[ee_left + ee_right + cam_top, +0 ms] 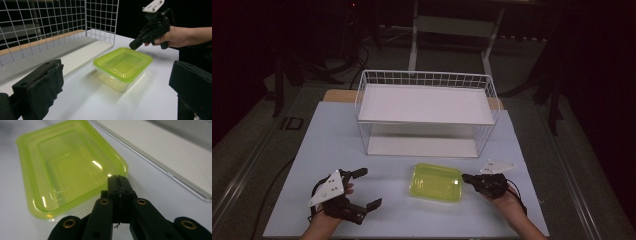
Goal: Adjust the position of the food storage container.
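Resting at left on the white surface (337,140), left gripper (362,189) with jaws spread wide, well apart from one lidded green container (436,182); just right of it, right gripper (468,178), jaws pressed together, empty. Behind, one wire basket (427,80).

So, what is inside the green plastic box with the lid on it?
Through the clear green lid the box looks empty: nothing shows inside. Its floor shows only dimly through the lid's raised pattern and glare, so something small and flat could be missed.
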`<state>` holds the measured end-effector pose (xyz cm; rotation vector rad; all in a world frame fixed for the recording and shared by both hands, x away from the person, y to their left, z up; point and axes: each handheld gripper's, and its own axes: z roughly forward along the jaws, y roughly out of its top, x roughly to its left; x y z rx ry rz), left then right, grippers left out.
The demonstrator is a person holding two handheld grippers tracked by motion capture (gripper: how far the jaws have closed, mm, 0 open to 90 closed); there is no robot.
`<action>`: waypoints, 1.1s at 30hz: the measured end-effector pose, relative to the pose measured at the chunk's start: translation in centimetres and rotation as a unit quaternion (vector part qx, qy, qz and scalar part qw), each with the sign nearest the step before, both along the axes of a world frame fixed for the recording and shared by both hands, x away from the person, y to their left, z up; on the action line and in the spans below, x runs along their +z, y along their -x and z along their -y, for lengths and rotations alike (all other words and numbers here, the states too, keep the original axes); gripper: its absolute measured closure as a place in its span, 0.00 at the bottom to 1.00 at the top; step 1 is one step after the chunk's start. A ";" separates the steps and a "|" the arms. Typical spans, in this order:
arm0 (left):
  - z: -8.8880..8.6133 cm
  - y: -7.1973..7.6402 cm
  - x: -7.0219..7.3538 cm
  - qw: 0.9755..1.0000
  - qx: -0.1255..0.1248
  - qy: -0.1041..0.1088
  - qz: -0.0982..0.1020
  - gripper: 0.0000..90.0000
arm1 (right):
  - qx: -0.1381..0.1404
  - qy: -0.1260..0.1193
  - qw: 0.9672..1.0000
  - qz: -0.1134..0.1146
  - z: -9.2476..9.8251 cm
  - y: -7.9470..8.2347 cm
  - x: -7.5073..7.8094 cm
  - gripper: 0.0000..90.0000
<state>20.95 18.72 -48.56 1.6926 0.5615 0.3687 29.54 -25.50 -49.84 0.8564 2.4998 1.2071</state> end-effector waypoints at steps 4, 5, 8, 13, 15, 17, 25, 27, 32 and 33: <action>0.0 0.0 0.0 1.000 0.000 0.000 -0.001 0.00 | 0.004 -0.002 1.000 -0.001 -0.6 -0.4 0.0 1.00; 0.0 0.0 0.0 1.000 0.000 0.000 -0.001 0.00 | 0.007 -0.002 1.000 0.000 -1.1 -0.5 0.0 1.00; -0.1 0.0 -0.1 1.000 0.000 0.001 -0.003 0.00 | 0.010 0.001 1.000 0.001 -1.6 -0.8 0.0 1.00; -0.1 0.0 -0.1 1.000 0.000 0.000 -0.004 0.00 | 0.015 0.007 1.000 0.006 -2.0 -1.0 -0.1 1.00; -0.1 0.0 -0.1 1.000 0.000 0.001 -0.004 0.00 | 0.013 0.008 1.000 0.007 -2.0 -1.1 -0.2 1.00; 0.0 0.0 -0.1 1.000 0.000 0.000 -0.003 0.00 | 0.007 -0.001 1.000 0.003 -2.1 -1.4 -0.3 1.00; 0.0 -0.1 -0.2 1.000 0.000 -0.002 -0.008 0.00 | 0.012 -0.007 1.000 0.000 -3.1 -1.8 -0.8 1.00; 0.0 -0.1 -0.2 1.000 0.000 -0.003 -0.008 0.00 | 0.009 -0.006 1.000 0.001 -3.4 -1.8 -0.8 1.00; -0.1 0.0 -0.2 1.000 0.000 -0.003 -0.009 0.00 | 0.009 -0.008 1.000 0.004 -3.5 -1.5 -0.9 1.00; -0.1 0.0 -0.2 1.000 0.001 -0.002 -0.009 0.00 | 0.008 -0.009 1.000 0.001 -3.4 -1.3 -0.9 1.00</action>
